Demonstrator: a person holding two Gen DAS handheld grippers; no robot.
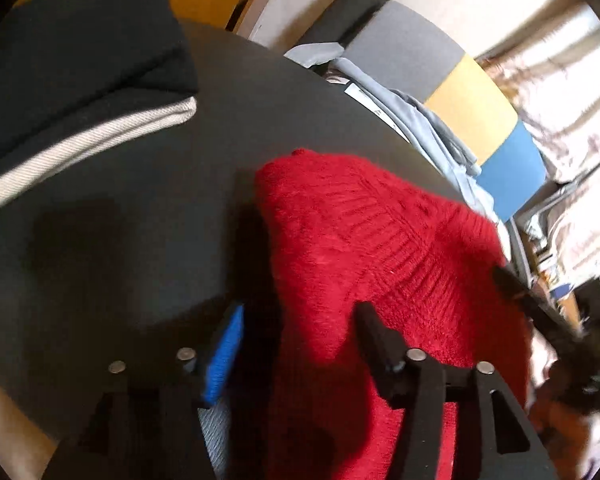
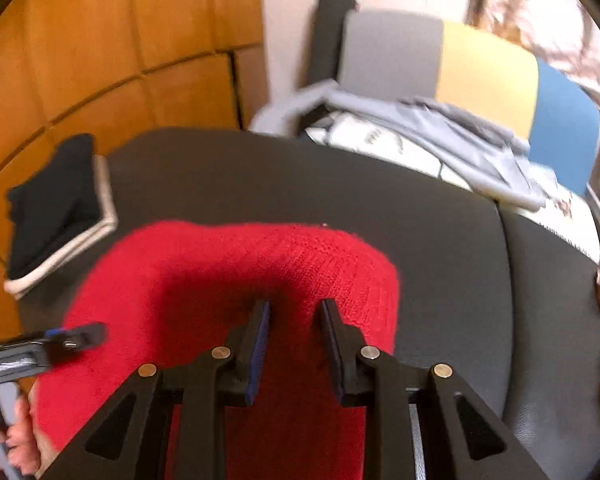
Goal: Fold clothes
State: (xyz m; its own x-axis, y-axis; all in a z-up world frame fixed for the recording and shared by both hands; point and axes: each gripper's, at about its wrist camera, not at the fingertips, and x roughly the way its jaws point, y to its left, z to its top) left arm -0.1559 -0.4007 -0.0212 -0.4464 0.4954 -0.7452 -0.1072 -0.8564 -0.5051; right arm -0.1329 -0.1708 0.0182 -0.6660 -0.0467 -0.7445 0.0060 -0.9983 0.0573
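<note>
Red knit sweater (image 2: pixel 228 276) lay on the dark table (image 2: pixel 440 216), spreading toward 12 o'clock beyond both tools. The right gripper (image 2: pixel 294 312) clamped a raised fold. The left gripper (image 1: pixel 300 320) stood apart, sweater between its fingers, unpressed.

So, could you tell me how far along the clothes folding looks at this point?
Done: a folded black and white garment sits at the far left corner of the dark table. In hand: the red sweater lies bunched on the table, with the right gripper over it and the left gripper open at its edge. Left: the grey clothes heaped on the chair behind.
</note>
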